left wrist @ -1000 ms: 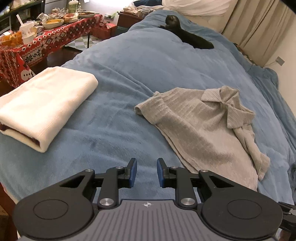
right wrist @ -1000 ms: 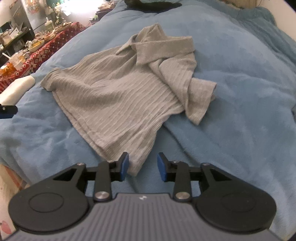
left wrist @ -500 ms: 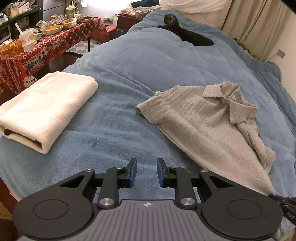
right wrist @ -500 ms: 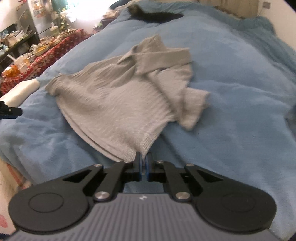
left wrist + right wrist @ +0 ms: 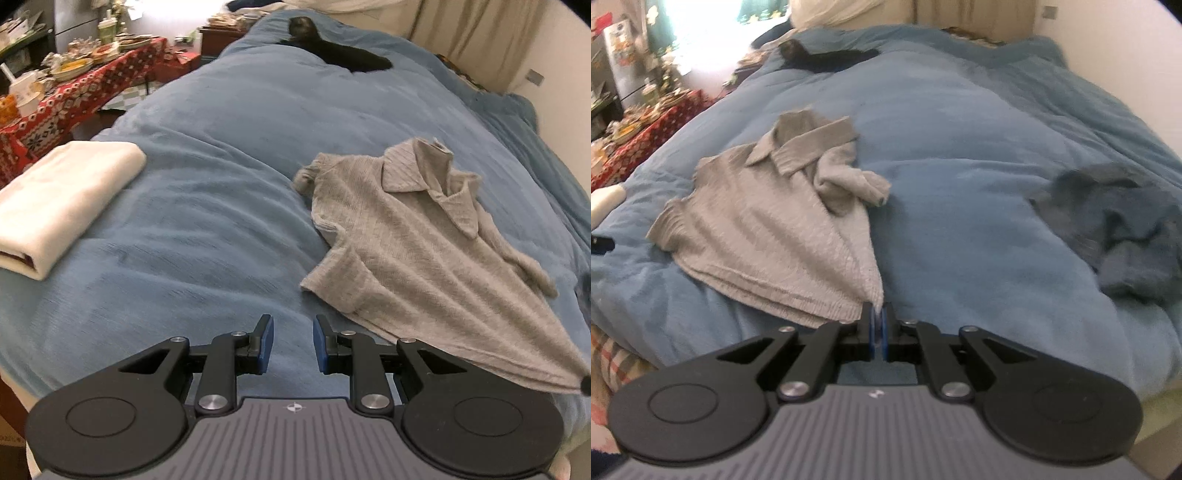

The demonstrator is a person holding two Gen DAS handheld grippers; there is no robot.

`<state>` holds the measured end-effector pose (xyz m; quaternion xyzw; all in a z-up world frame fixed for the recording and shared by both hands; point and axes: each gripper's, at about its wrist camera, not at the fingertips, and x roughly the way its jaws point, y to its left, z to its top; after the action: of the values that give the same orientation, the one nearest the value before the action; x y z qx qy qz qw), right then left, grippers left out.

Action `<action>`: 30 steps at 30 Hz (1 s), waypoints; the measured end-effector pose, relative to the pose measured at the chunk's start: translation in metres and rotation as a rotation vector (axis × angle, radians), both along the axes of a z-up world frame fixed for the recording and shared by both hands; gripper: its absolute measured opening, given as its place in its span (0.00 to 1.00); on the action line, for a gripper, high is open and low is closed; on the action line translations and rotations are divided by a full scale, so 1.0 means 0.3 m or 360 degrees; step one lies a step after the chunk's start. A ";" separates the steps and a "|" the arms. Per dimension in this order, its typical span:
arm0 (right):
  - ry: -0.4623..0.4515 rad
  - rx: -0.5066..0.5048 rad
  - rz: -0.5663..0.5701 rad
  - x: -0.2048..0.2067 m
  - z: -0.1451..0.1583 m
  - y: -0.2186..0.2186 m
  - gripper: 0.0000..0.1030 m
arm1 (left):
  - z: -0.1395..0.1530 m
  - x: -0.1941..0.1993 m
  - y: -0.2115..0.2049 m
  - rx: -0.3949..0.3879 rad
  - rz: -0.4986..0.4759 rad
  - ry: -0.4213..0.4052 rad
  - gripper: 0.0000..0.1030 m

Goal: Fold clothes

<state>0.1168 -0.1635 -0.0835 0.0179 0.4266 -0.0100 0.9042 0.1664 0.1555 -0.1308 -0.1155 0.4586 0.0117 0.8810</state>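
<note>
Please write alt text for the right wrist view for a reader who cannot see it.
The right gripper is shut on the hem corner of a grey ribbed collared shirt lying on a blue fleece blanket. A crumpled blue garment lies to the right.

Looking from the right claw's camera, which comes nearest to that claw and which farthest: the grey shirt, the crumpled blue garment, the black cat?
1. Grey shirt: its hem corner is pinched in the right claw.
2. Crumpled blue garment: off to the right.
3. Black cat: far end of the bed, upper left.
</note>
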 end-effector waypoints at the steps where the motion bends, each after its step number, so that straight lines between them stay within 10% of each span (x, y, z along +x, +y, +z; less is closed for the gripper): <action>1: 0.0004 -0.0001 -0.0027 -0.009 -0.002 -0.017 0.03 | -0.009 -0.001 -0.011 0.0003 -0.0018 0.0006 0.22; 16: 0.0123 -0.0021 -0.0101 0.085 -0.078 -0.040 0.03 | -0.148 0.213 -0.129 -0.0009 -0.0340 0.0102 0.31; 20: 0.0134 -0.0026 -0.0113 0.104 -0.083 -0.045 0.03 | -0.179 0.238 -0.130 -0.0107 -0.0364 0.0182 0.04; 30: 0.0041 -0.0044 -0.0060 0.095 -0.006 -0.013 0.04 | 0.099 0.083 -0.059 0.0084 -0.0300 -0.0010 0.04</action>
<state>0.1453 -0.1674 -0.0852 0.0134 0.4376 -0.0332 0.8985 0.1913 0.1378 -0.1010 -0.0486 0.4641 -0.0595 0.8824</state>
